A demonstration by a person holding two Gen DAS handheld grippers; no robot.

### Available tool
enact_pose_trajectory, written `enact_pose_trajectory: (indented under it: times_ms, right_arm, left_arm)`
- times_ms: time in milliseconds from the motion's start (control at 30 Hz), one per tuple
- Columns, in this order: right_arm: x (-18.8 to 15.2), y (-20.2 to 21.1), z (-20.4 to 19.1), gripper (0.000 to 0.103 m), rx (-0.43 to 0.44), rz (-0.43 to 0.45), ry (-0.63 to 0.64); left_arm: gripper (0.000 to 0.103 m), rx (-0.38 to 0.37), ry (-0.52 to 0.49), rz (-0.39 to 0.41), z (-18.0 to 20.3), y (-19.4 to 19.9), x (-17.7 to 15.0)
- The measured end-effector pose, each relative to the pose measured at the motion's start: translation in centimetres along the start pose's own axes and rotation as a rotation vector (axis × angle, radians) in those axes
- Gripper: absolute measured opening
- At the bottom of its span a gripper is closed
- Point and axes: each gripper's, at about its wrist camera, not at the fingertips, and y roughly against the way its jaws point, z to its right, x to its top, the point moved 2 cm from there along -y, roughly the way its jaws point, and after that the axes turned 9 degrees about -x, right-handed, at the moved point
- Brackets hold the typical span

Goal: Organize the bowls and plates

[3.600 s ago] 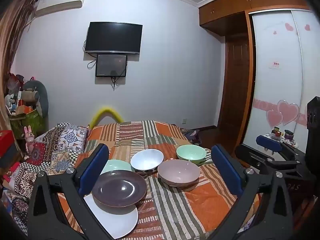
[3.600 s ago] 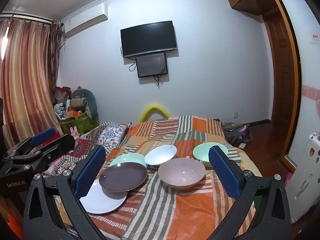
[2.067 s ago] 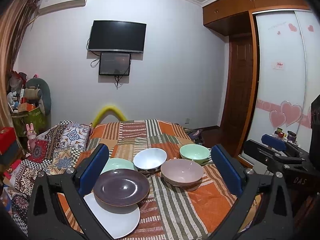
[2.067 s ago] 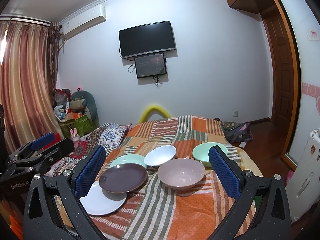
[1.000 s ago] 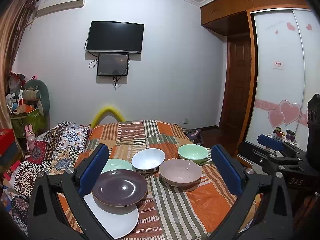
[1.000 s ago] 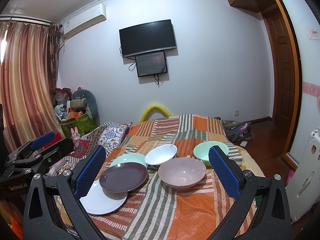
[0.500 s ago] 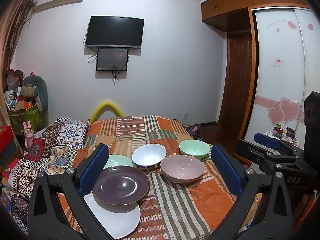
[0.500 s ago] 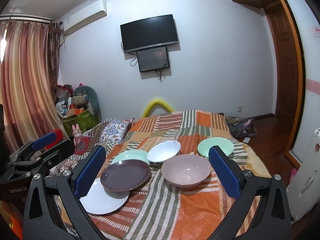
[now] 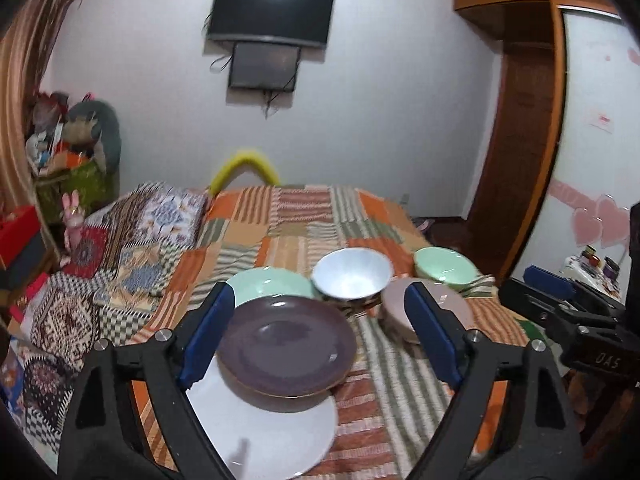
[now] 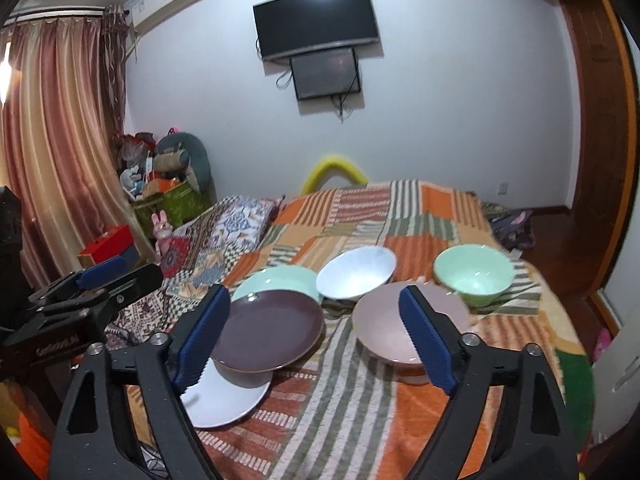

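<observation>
On the striped bedspread (image 9: 304, 220) a dark purple plate (image 9: 286, 344) rests partly over a white plate (image 9: 272, 436), with a mint plate (image 9: 268, 286) behind it. Further right stand a white bowl (image 9: 352, 276), a pink bowl (image 10: 384, 328) and a green bowl (image 10: 474, 274). My left gripper (image 9: 318, 292) hovers short of the purple plate, its jaws closing on nothing. My right gripper (image 10: 315, 292) hangs before the purple plate and the pink bowl, its jaws also closing with nothing between the pads. Each gripper also shows at the edge of the other's view.
Patterned pillows (image 9: 152, 224) lie on the bed's left side. A green box of toys (image 10: 172, 196) and curtains (image 10: 52, 140) stand at the left, and a wooden door and wardrobe (image 9: 520, 140) at the right. A TV (image 9: 272, 14) hangs on the far wall.
Both grippers have moved forward and down toward the dishes, which now look larger. The jaws of both have narrowed somewhat. The dishes have not moved.
</observation>
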Motion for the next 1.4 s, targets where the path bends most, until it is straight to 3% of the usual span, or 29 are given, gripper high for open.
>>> enact_pose_trajectory:
  times_ms: [133,367,567,633,900,1400]
  right_arm:
    - [-0.1,-2.6,-0.5,0.068,0.014,-0.064,-0.002]
    - [-0.7,-7.4,-1.8,0.058,0.032,-0.169,0.004]
    - [-2.2,-11.3,-2.7,0.048,0.026,-0.281,0.023]
    - [-2.9,-12.5,-3.0,0.045,0.022,-0.316,0.03]
    - [-4.9,-15.8,-2.3,0.036,0.001,-0.44,0.011]
    - [-6.7,-18.5,-2.4,0.025,-0.015,-0.53,-0.007]
  left_arm:
    - [0.086,0.039,0.054,-0.045,-3.7,-2.2,0.0]
    - [0.081,0.107,0.102,-0.144,-9.3,-6.3,-0.7]
    - [0.072,0.094,0.148,-0.252,-12.7,-9.8,-2.5]
    - [0.064,0.078,0.17,-0.294,-13.8,-11.2,-3.3]
    - [0.051,0.044,0.219,-0.408,-15.6,-14.9,-6.1]
    - [0.032,0.009,0.243,-0.503,-16.7,-18.0,-7.9]
